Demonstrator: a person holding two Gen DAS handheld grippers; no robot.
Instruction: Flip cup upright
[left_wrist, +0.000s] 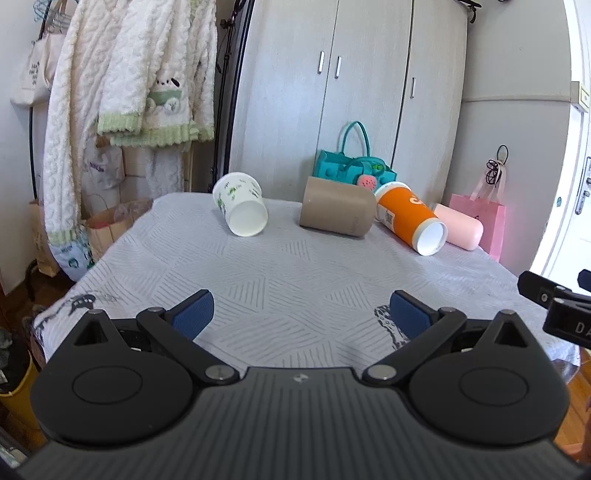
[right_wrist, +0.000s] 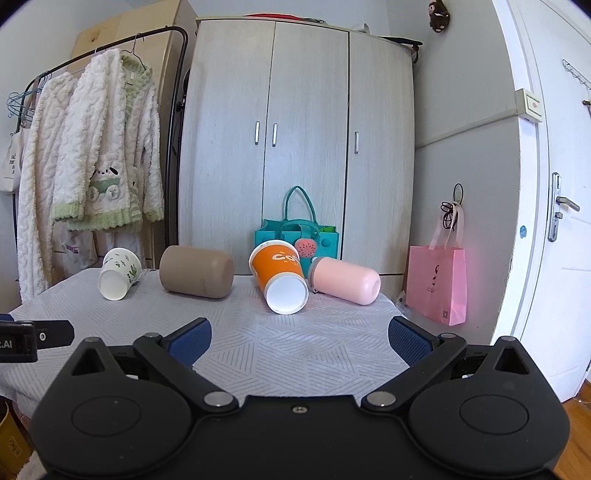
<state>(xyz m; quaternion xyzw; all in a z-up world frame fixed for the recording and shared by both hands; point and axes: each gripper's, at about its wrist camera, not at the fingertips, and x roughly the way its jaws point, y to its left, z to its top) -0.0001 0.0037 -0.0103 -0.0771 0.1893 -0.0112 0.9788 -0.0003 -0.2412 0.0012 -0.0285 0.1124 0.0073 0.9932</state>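
Note:
Several cups lie on their sides along the far edge of the cloth-covered table (left_wrist: 295, 273). From left: a white cup with green cactus print (left_wrist: 241, 208) (right_wrist: 118, 274), a tan cup (left_wrist: 336, 211) (right_wrist: 197, 272), an orange paper cup (left_wrist: 410, 218) (right_wrist: 279, 275) with its mouth toward me, and a pink cup (left_wrist: 461, 226) (right_wrist: 345, 280). My left gripper (left_wrist: 301, 315) is open and empty over the near part of the table. My right gripper (right_wrist: 299, 339) is open and empty, well short of the orange cup. Each gripper shows at the other view's edge.
A teal bag (right_wrist: 299, 236) stands behind the cups against a grey wardrobe (right_wrist: 295, 147). A pink shopping bag (right_wrist: 437, 290) hangs at the right wall by a white door (right_wrist: 554, 221). A rack of fluffy robes (left_wrist: 122, 92) stands left of the table, with paper bags (left_wrist: 107, 225) below.

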